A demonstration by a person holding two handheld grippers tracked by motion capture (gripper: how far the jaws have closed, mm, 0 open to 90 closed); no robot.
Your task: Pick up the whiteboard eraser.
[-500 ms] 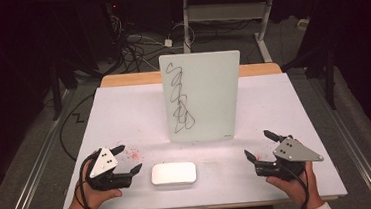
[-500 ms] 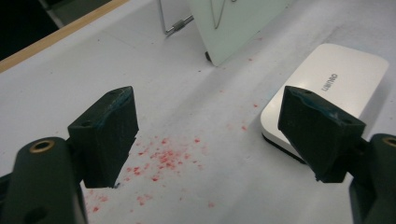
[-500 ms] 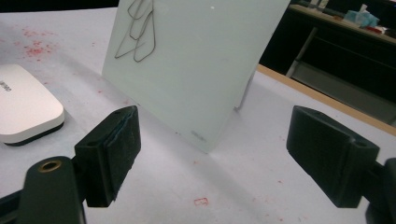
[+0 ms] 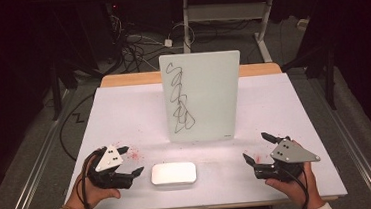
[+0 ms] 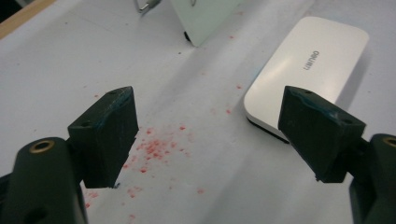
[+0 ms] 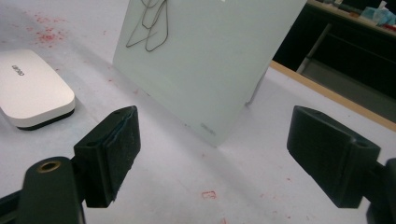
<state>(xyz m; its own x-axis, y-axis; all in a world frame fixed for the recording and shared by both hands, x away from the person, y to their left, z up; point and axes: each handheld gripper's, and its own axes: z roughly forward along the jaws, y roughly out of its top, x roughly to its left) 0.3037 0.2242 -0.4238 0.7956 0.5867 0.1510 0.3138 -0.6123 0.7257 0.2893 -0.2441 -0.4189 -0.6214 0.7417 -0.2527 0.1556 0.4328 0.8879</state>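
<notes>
White eraser (image 4: 173, 173): flat on the counter (image 4: 124, 114), long axis running left–right, in front of the upright scribbled board (image 4: 202, 97).
Left gripper (image 4: 128, 161): fingers spread, empty, just beside the eraser's left end; probably the nearer.
Right gripper (image 4: 259, 149): fingers apart, empty, farther off.

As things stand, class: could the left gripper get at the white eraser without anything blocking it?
Probably yes. The left gripper stands open just beside the white eraser, with only bare table between them.
</notes>
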